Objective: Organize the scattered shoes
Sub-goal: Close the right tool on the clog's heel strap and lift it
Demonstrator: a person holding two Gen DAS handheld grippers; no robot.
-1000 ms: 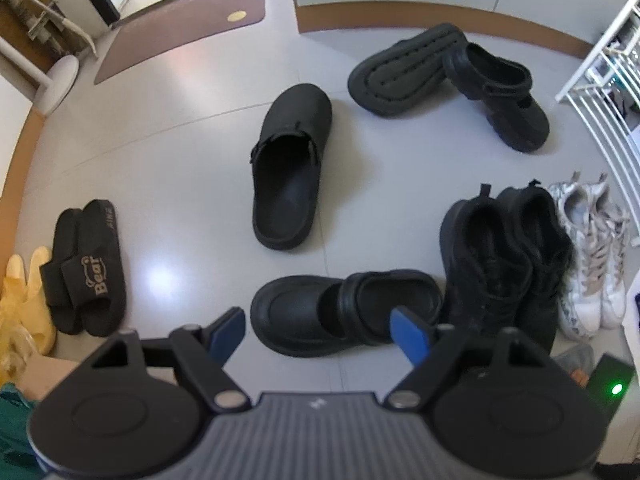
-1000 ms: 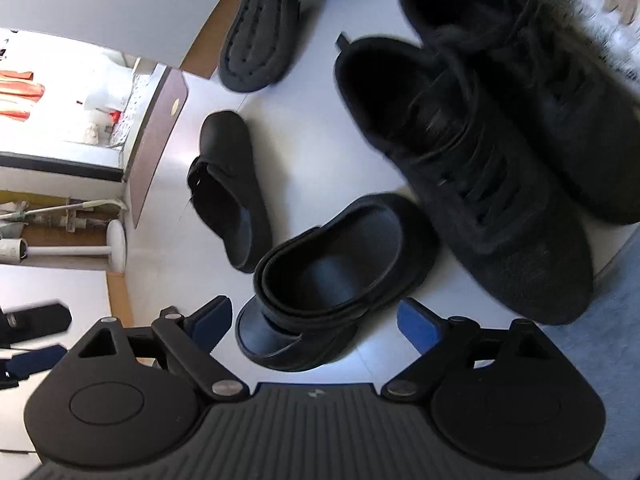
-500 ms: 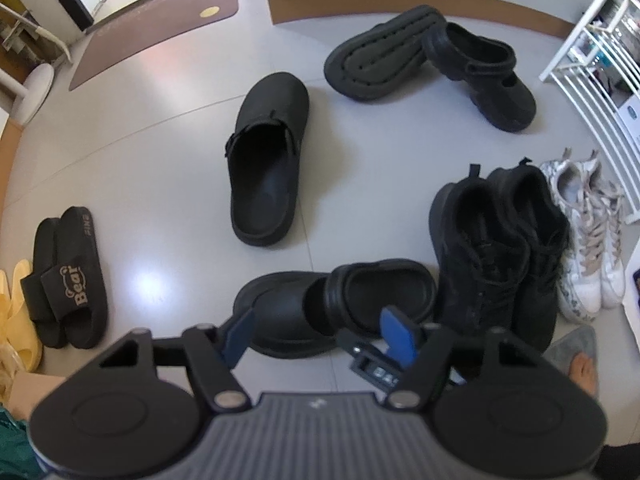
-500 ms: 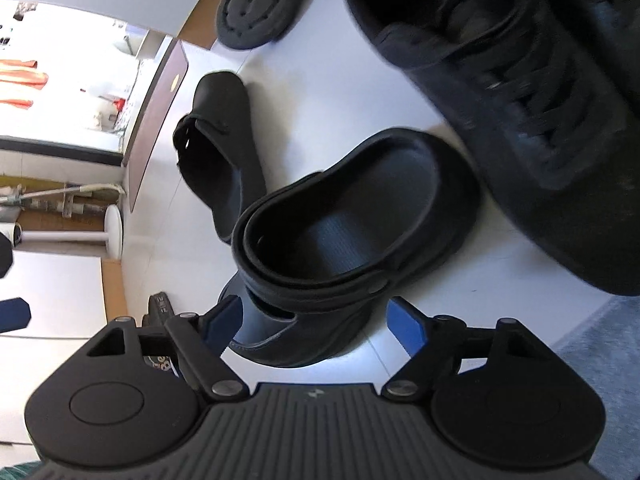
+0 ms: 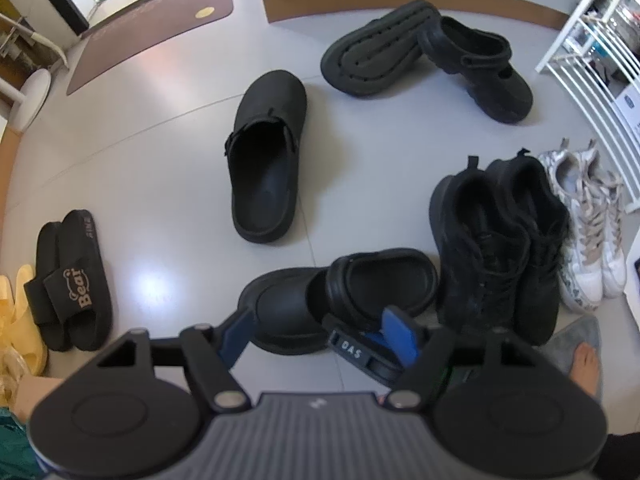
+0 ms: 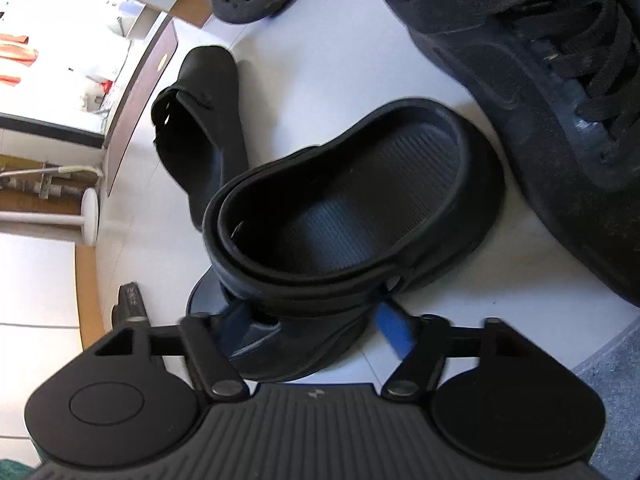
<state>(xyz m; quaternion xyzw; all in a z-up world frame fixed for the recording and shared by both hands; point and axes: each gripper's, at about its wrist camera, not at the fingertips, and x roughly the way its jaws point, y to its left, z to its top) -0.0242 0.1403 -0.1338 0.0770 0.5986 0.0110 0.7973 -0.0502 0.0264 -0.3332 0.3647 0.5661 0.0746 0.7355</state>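
A black clog lies on the grey floor just ahead of both grippers, its heel toward the black sneakers. In the right wrist view this clog fills the middle, and my right gripper is open with one blue finger on each side of the clog's strap end. My left gripper hovers open above the floor with nothing between its fingers. A matching black mule lies farther out.
Two dark clogs lie at the back, one sole-up, one upright. White sneakers sit beside a white rack. Black slides and yellow slippers lie left. A person's bare foot stands at the right.
My right gripper has moved forward and down to the near clog, so its fingers now straddle the strap end. It has come into the left wrist view. The left gripper barely moved.
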